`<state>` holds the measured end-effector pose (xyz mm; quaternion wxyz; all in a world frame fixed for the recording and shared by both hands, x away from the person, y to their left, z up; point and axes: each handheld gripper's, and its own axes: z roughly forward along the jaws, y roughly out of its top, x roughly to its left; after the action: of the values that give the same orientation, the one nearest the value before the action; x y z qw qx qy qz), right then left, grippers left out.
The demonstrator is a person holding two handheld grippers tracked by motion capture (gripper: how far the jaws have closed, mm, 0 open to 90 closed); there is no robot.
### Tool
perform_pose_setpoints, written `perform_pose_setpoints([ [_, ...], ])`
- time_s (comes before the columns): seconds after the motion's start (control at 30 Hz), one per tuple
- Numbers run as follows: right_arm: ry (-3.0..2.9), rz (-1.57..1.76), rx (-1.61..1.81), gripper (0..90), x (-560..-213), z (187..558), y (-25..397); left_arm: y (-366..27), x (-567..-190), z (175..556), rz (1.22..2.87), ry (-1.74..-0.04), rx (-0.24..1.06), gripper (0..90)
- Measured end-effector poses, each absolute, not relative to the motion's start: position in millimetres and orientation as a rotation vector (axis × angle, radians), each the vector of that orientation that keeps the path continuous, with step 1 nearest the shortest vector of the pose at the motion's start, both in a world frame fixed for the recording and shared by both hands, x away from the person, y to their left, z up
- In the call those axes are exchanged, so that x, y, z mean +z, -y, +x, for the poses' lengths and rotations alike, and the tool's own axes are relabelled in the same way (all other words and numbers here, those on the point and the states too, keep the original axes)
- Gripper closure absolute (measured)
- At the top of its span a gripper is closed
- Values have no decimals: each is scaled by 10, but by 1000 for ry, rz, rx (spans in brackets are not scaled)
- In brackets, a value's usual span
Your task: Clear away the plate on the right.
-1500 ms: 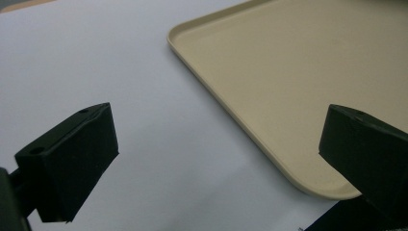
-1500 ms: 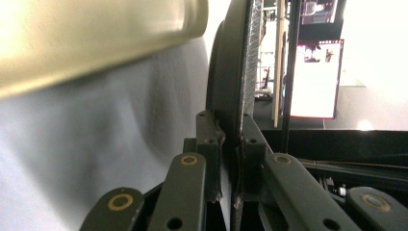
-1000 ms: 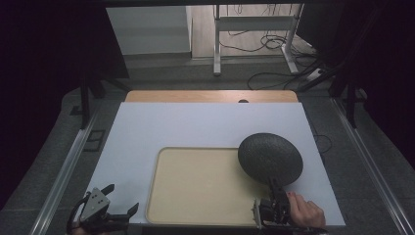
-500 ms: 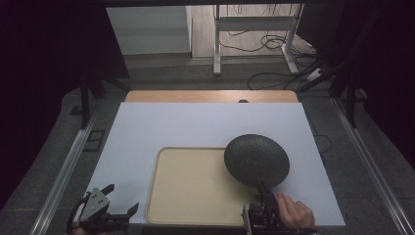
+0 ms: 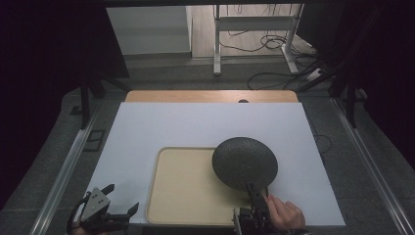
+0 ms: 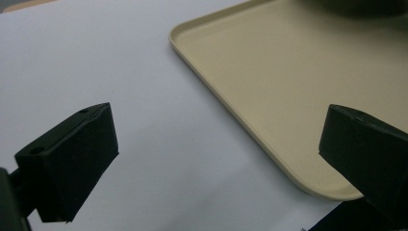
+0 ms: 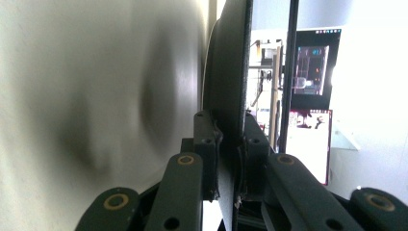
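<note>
A dark speckled round plate (image 5: 244,163) hangs over the right part of the beige tray (image 5: 186,191), held by its near rim. My right gripper (image 5: 255,195) is shut on that rim, with a hand behind it. In the right gripper view the plate (image 7: 230,72) stands edge-on between the two jaws, and my right gripper (image 7: 230,144) pinches it. My left gripper (image 5: 123,200) rests open at the table's near left corner, beside the tray. In the left gripper view my left gripper (image 6: 216,159) has nothing between its jaws, and the tray's corner (image 6: 308,96) lies ahead.
A white sheet (image 5: 195,127) covers the wooden table (image 5: 210,96). Beyond the far edge stand desk legs with cables on the floor (image 5: 264,49). Metal rails (image 5: 63,171) run along both sides of the table.
My right gripper has carried the plate leftward, from the tray's right edge to over the tray. The left gripper has stayed still and open.
</note>
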<state>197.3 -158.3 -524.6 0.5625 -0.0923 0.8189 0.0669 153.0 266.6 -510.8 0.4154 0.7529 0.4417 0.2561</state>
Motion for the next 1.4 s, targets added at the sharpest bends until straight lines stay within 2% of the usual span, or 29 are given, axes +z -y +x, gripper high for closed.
perform_pose_setpoints([
  [1.4, -1982, -387, 276, 806, -5358, 1807, 1001, -2661, -5114, 1534, 1908, -1099, 632, 0],
])
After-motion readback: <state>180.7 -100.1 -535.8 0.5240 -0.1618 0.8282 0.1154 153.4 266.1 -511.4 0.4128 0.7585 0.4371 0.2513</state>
